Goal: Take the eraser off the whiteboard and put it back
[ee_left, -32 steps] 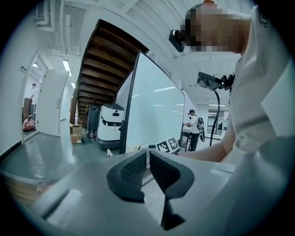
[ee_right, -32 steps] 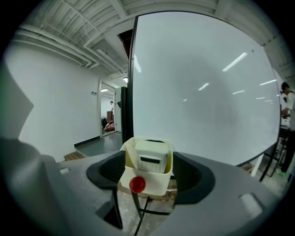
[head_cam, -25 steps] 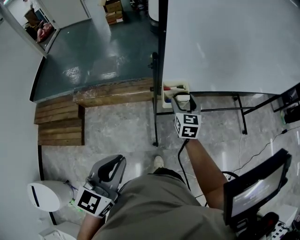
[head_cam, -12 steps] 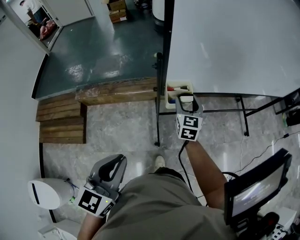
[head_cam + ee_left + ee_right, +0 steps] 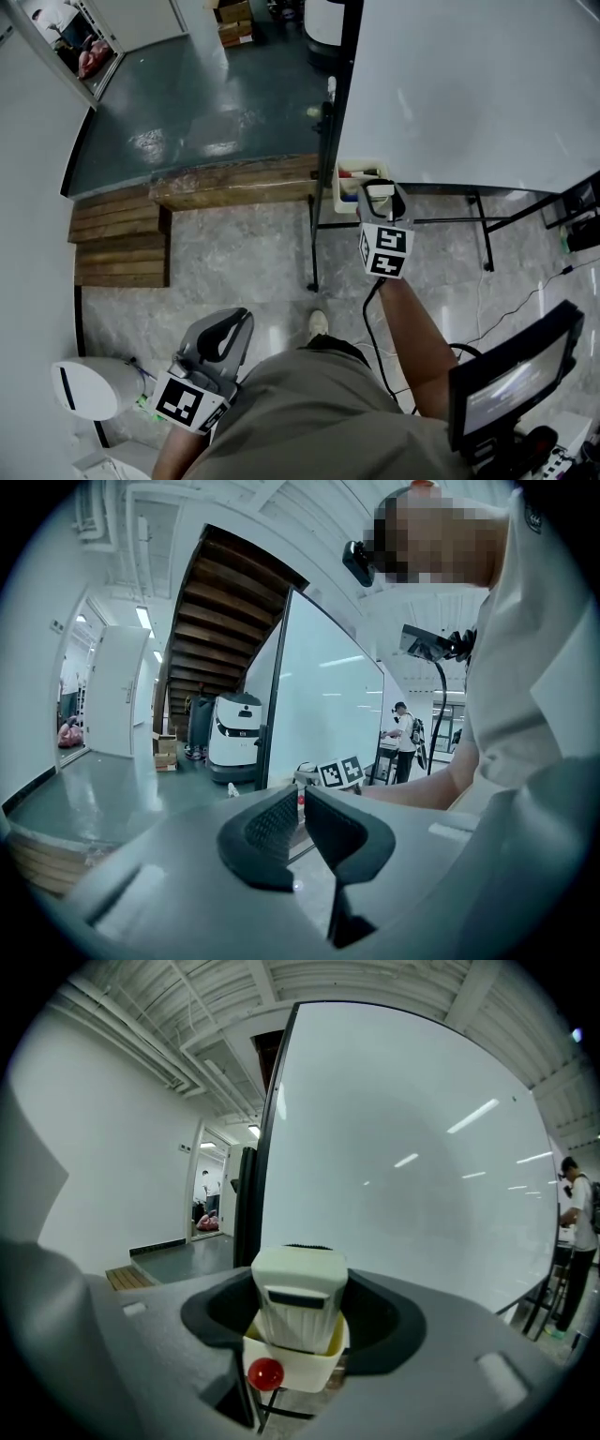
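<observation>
The white eraser (image 5: 379, 190) (image 5: 298, 1299) stands upright between the jaws of my right gripper (image 5: 380, 194) (image 5: 298, 1309), which are closing on it with the pads against its sides. It hangs just above the cream pen tray (image 5: 347, 201) (image 5: 292, 1367) at the lower left corner of the whiteboard (image 5: 469, 84) (image 5: 403, 1166). A red marker cap (image 5: 265, 1372) pokes out of the tray. My left gripper (image 5: 223, 330) (image 5: 298, 819) hangs low by the person's hip, far from the board, with its jaws together and nothing between them.
The board's black stand leg (image 5: 311, 234) runs down to the stone floor. Wooden steps (image 5: 122, 248) lie to the left, a white robot (image 5: 89, 389) at the lower left, and a monitor (image 5: 511, 375) at the lower right. A person (image 5: 574, 1232) stands far off to the right.
My right gripper has drawn its jaws in round the eraser and risen a little from the tray with it. The left gripper has stayed put.
</observation>
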Demonstrator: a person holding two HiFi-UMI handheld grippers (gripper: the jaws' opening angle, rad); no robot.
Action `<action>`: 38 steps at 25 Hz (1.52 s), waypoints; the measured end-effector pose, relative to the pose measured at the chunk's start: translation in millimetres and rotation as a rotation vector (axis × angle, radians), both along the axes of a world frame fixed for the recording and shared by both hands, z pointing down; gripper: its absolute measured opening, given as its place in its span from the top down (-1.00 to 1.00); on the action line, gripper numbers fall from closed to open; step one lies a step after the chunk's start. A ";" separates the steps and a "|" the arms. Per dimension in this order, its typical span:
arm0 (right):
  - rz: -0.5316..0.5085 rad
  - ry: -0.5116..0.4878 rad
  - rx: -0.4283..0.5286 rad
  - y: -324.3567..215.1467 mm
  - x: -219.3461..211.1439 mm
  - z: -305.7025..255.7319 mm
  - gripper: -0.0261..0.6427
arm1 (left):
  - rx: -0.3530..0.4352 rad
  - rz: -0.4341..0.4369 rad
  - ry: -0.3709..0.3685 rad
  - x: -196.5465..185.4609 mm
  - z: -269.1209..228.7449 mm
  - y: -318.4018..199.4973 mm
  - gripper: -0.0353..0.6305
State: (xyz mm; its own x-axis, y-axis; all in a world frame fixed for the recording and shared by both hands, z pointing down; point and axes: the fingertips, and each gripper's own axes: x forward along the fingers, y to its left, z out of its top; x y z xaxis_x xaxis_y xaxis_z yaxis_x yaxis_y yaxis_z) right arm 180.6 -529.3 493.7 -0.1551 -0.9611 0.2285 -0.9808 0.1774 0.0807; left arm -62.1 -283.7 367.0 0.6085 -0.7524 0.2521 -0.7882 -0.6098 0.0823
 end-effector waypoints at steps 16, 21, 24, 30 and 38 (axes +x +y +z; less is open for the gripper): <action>-0.025 0.044 0.119 82.5 -24.3 -81.0 0.12 | 0.043 0.021 0.040 -40.4 -6.6 62.5 0.81; -0.030 0.052 0.139 122.3 -38.5 -100.6 0.12 | 0.060 0.044 0.053 -54.2 -10.7 87.7 0.81; -0.032 0.053 0.154 150.3 -46.5 -111.7 0.12 | 0.058 0.057 0.061 -63.0 -7.8 104.5 0.81; -0.030 0.052 0.178 214.6 -62.8 -135.2 0.12 | 0.053 0.089 0.071 -79.3 -2.6 138.6 0.81; -0.034 0.063 0.220 301.3 -88.3 -166.3 0.12 | 0.058 0.142 0.071 -94.6 3.5 179.8 0.81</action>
